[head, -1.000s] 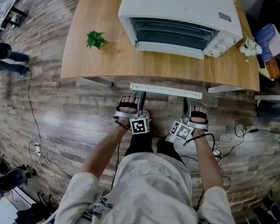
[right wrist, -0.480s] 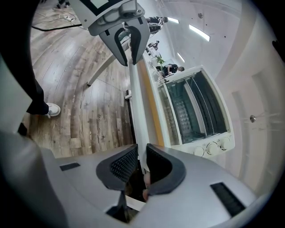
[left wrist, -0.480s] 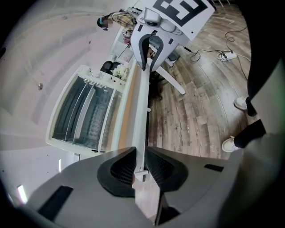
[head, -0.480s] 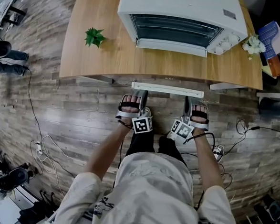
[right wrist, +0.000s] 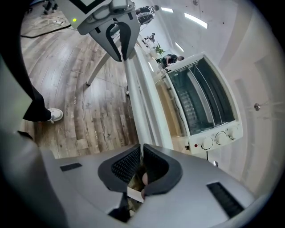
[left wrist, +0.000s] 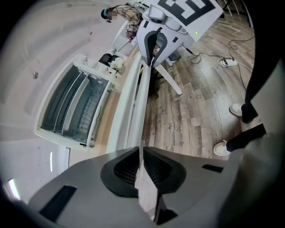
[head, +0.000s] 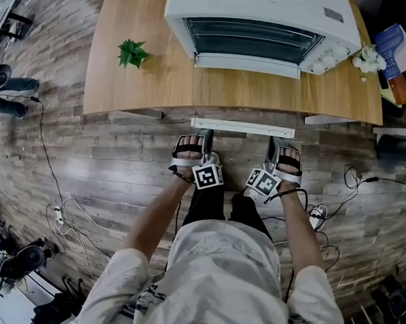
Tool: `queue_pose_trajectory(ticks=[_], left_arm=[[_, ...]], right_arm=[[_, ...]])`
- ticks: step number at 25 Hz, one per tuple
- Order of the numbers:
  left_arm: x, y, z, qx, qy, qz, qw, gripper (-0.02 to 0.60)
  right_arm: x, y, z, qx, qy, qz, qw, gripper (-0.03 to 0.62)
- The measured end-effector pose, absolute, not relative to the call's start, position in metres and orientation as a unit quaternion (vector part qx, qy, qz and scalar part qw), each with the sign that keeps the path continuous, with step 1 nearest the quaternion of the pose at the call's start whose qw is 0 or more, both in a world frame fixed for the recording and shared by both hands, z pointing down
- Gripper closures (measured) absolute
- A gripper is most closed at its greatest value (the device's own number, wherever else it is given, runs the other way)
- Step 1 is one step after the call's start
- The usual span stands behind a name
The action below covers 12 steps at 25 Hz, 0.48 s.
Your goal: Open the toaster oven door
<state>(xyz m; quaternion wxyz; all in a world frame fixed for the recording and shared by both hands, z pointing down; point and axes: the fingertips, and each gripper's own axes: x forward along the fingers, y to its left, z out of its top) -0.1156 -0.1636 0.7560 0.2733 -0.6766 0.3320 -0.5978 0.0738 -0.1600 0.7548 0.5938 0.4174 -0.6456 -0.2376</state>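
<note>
Jaws of the left gripper (left wrist: 140,156) and right gripper (right wrist: 141,153) have just been closing, and each is now a thin slit with nothing pinched. Both hang low by the white rail (head: 241,128) under the wooden table's (head: 146,84) near edge, likely a ready pose. The toaster oven (head: 258,16) sits well beyond, its door (head: 252,40) shut and untouched.

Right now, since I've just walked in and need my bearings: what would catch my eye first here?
The big white toaster oven, door closed, stands at the far side of the wooden table. Nearer, the left tool and right tool have both just been closing their jaws on a white bar along the table's near edge. A small green plant sits left of the oven.
</note>
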Motion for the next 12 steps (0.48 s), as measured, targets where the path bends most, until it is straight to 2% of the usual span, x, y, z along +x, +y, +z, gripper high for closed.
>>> queue_pose_trajectory(ticks=[12], left_arm=[[-0.1089,-0.1642,0.7633,-0.688,0.32,-0.599,0.256,0.543]], right_arm=[[0.079,-0.1607,0.7599,0.421,-0.648,-0.211,0.598,0.553]])
